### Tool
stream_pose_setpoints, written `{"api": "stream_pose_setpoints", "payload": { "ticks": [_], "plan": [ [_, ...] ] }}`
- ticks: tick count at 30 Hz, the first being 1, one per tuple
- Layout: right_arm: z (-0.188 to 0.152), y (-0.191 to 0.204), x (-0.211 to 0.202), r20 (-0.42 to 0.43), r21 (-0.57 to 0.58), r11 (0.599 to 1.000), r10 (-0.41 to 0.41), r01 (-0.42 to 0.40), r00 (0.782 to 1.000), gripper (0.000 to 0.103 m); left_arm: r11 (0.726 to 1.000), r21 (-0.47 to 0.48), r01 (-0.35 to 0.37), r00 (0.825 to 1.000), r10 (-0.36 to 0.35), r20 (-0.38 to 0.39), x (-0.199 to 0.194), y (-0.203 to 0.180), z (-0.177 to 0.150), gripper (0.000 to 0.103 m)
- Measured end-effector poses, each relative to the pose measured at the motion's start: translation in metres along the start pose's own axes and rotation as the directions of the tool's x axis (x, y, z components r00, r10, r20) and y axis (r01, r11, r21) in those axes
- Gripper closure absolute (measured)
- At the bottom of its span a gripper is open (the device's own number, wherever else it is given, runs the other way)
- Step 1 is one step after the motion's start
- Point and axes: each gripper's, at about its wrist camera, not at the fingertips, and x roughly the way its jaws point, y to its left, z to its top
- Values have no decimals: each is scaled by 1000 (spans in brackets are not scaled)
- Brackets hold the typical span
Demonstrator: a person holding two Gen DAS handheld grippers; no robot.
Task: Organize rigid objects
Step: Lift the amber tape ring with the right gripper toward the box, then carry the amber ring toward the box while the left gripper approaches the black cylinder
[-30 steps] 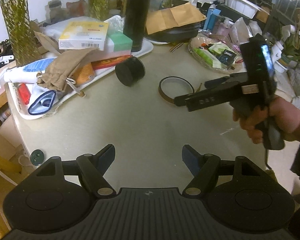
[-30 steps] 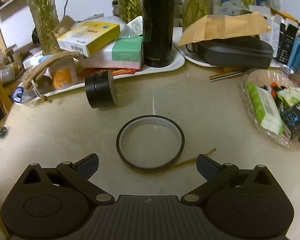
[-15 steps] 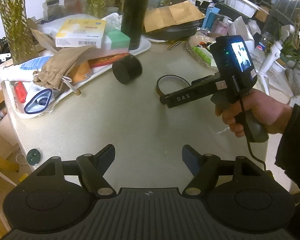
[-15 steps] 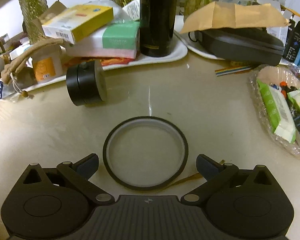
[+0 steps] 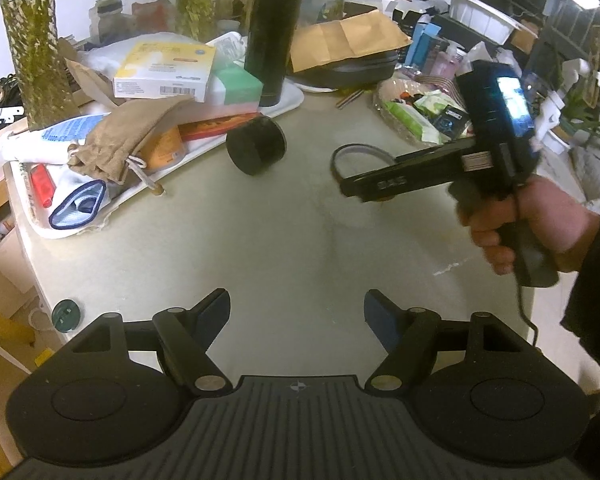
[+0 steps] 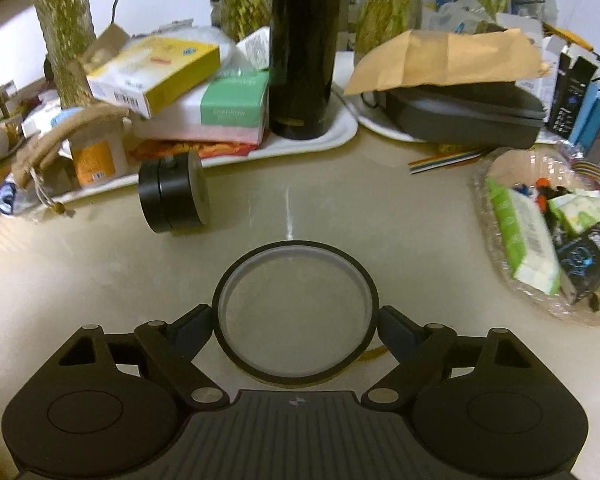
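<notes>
While bare table [image 5: 284,240] spreads before your wide-open, empty left gripper [image 5: 296,312], your right gripper [image 6: 296,322] brackets the tape ring [image 6: 295,316], fingertips [image 6: 198,322] at its rim.

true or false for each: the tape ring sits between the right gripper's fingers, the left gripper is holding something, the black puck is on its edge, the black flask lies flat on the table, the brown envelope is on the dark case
1. The tape ring sits between the right gripper's fingers. True; whether they press it yet is unclear.
2. The left gripper is holding something. False: it is open over bare table.
3. The black puck stands on its edge beside the white tray. True.
4. The black flask lies flat on the table. False: it stands upright on the white tray.
5. The brown envelope lies on the dark case. True.
</notes>
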Motion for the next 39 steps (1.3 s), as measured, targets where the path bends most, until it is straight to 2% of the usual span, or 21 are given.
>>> {"api": "stream_pose_setpoints", "payload": {
  "ticks": [9,13,16,21,26,31,39],
  "plan": [
    [-22,-3,-56,10,86,996,-26,25,1000,14,1000,7,19,1000,-19,19,-10,7,-1,29],
    [-37,7,-88,10,125,991,-44,42,999,14,997,2,81,997,-81,-12,-13,14,-2,29],
    [-49,15,-117,29,200,979,-50,43,998,14,987,4,160,986,-160,-39,-18,14,-1,29],
    [-77,35,-158,74,277,961,-24,3,997,14,974,20,227,974,-226,-15,-46,0,6,29],
    [-99,45,-194,128,309,951,-13,-28,992,14,976,79,201,978,-205,48,-86,-28,14,29],
    [-124,41,-224,189,372,926,-4,-68,982,13,976,100,194,975,-203,95,-116,-48,11,29],
    [-140,46,-251,252,383,919,-5,-95,968,13,987,68,144,984,-150,98,-118,-48,0,29]
  ]
}}
